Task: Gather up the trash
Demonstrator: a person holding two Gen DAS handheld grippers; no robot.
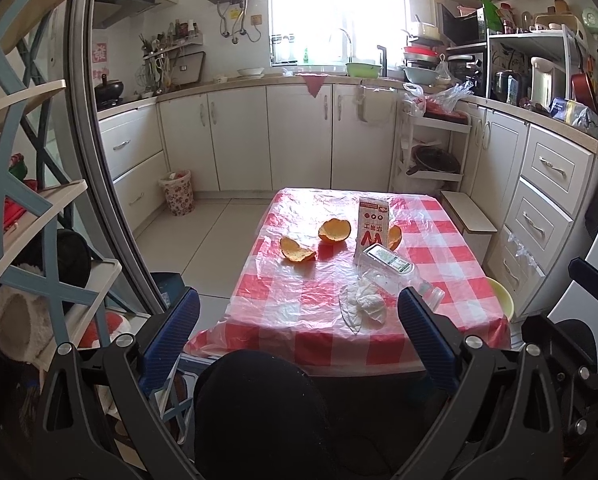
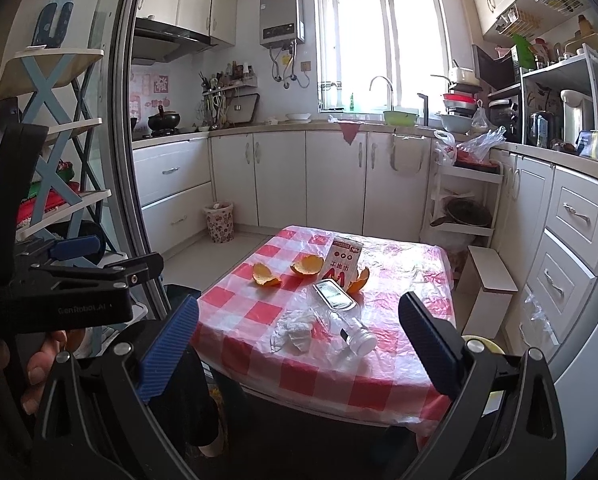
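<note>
Left gripper point(image 1: 299, 320) level, jaws spread wide, nothing between its blue pads, right gripper point(image 2: 299, 328) likewise wide apart and empty, left hand point(image 2: 35, 364) wrapped round its gripper's handle, fingers curled.

A glossy, crinkled plastic film covers the checked tablecloth point(image 1: 339, 292) ahead of the fingers; there lie a clear plastic bottle point(image 2: 349, 320), crumpled paper tissue point(image 1: 365, 300) and a printed paper carton point(image 1: 373, 224).

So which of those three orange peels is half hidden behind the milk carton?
The rightmost orange peel, which peeks out from behind the carton. The left peel and middle peel lie in the open on the checked tablecloth.
</note>
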